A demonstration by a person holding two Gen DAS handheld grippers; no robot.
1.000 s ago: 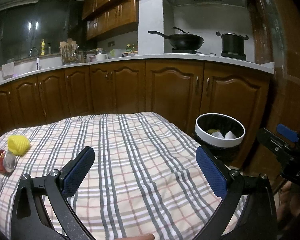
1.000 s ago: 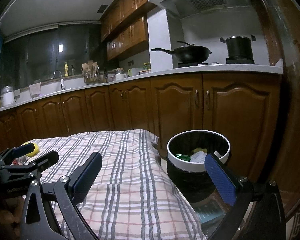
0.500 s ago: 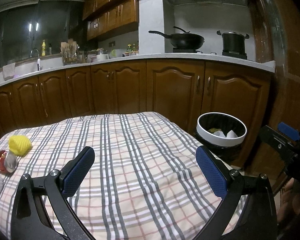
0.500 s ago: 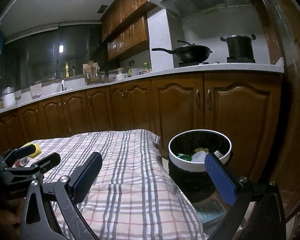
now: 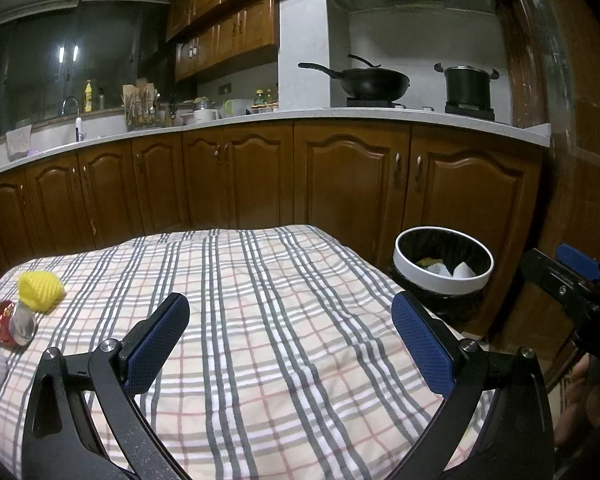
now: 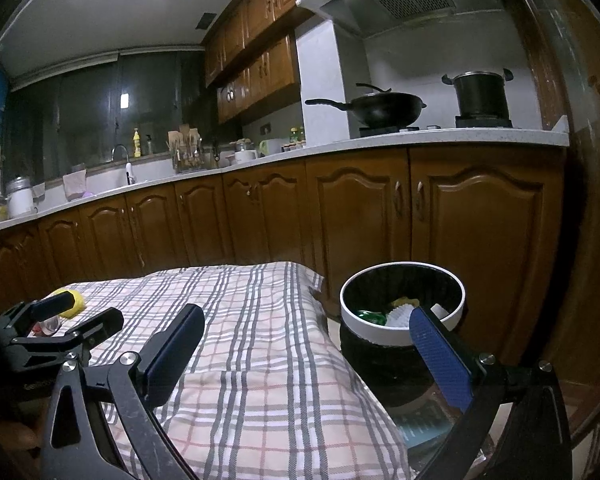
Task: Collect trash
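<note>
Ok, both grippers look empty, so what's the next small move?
Probably swing the left gripper, open and empty, left toward the yellow wad and red cup on the cloth; the bin sits far right.

Little legible lettering: two partial marks, both on the gripper bodies.

In the right wrist view, the black body of the left gripper (image 6: pixel 96 308), low at the left edge of the picture, carries small pale lettering that begins "Gen"; the rest is too dim to make out. In the left wrist view, the body of the right gripper (image 5: pixel 556 257), at the right edge, shows pale capitals "GA" cut off by the frame. Labels on the bottles (image 5: pixel 88 96) on the worktop by the sink, and print on the red wrapper (image 5: pixel 4 322) at the left edge of the checked cloth (image 5: pixel 280 320), are too small to read.
</note>
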